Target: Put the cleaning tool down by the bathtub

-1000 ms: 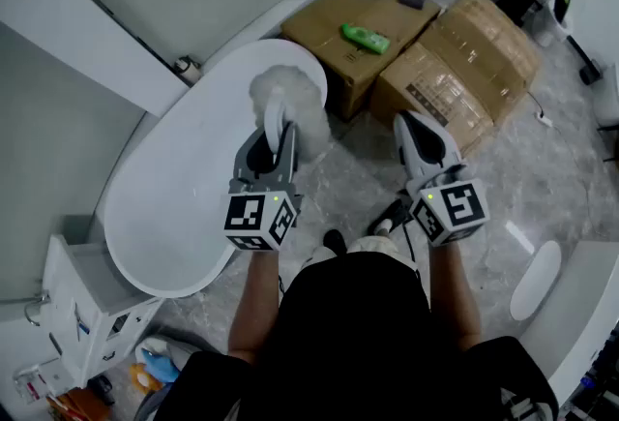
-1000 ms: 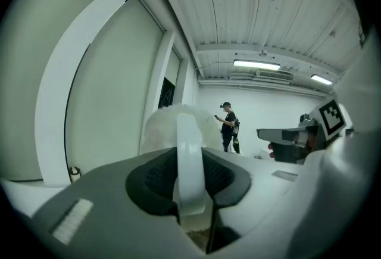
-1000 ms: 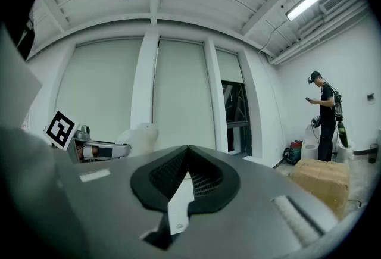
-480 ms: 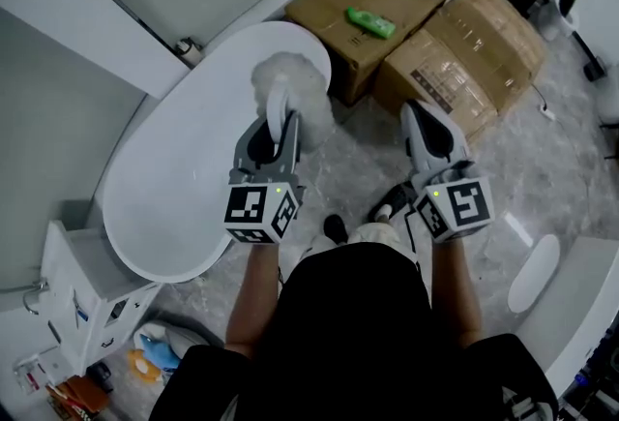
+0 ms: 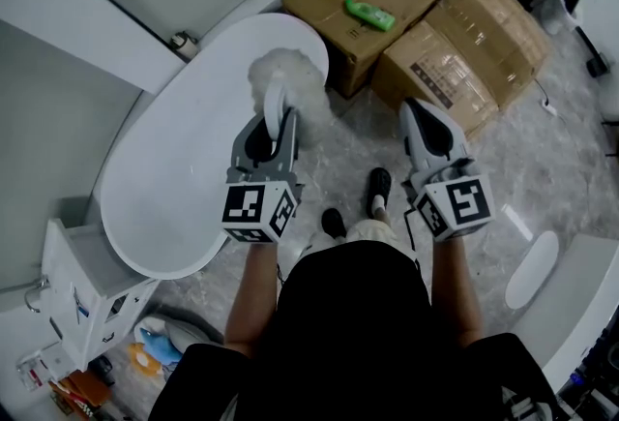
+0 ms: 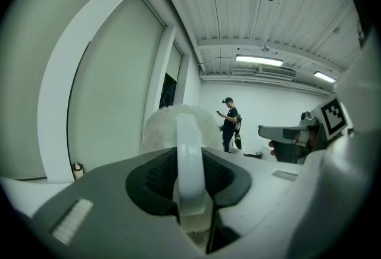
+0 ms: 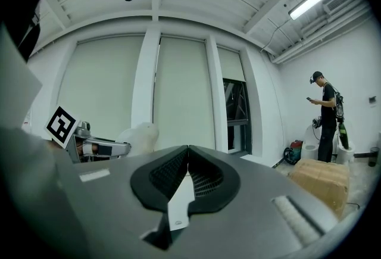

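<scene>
The left claw [image 5: 272, 125] is closed on the white handle of the cleaning tool [image 5: 285, 78]. The handle stands upright between its dark pads, and the tool's fluffy white head sticks out just past the claw tips. In the head view that head sits above centre and overlaps the right end of the white bathtub [image 5: 174, 177], at its rim. How high it hangs over the tub cannot be told. In the left gripper view the handle [image 6: 189, 156] fills the gap between the jaws, with the fluffy head behind it.

The right claw [image 5: 419, 111] is closed with nothing in it; in the right gripper view its jaws meet at the tips. It hangs over the grey floor [image 5: 542, 167], right of centre and well apart from the tool.

Both bare forearms reach forward from the person's dark-clothed body at the bottom of the frame. The claws sit side by side and point toward the top of the frame.

Each claw carries a cube with black-and-white square markers. A cardboard box [image 5: 464, 51] in the upper right has a printed label too small to read. A green bottle [image 5: 369, 15] lies on the box beside it.
</scene>
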Action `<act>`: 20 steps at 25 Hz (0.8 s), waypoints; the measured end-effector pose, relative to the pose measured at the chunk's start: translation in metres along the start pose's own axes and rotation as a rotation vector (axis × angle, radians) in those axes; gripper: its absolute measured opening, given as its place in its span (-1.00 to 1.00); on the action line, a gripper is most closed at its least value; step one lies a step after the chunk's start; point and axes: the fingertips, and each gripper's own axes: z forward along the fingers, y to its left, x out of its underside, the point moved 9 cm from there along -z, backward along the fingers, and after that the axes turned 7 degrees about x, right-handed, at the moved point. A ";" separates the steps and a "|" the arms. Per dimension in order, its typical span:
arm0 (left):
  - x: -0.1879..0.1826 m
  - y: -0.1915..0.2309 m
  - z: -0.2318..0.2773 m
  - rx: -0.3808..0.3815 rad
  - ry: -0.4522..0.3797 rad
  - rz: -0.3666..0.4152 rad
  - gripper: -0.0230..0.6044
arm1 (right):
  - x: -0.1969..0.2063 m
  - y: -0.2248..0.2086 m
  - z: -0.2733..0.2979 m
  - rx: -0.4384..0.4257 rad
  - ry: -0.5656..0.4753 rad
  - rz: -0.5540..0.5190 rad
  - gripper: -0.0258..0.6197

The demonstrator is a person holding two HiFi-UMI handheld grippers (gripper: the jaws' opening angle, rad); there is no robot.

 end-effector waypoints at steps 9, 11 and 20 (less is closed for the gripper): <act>-0.009 -0.001 0.042 -0.037 0.007 0.001 -0.65 | -0.007 -0.041 0.033 -0.032 0.005 0.016 -0.89; -0.011 -0.002 0.054 -0.045 0.010 0.002 -0.65 | -0.008 -0.052 0.041 -0.039 0.005 0.017 -0.89; -0.021 -0.017 0.117 -0.079 0.012 0.015 -0.65 | -0.014 -0.117 0.077 -0.068 -0.018 0.025 -0.89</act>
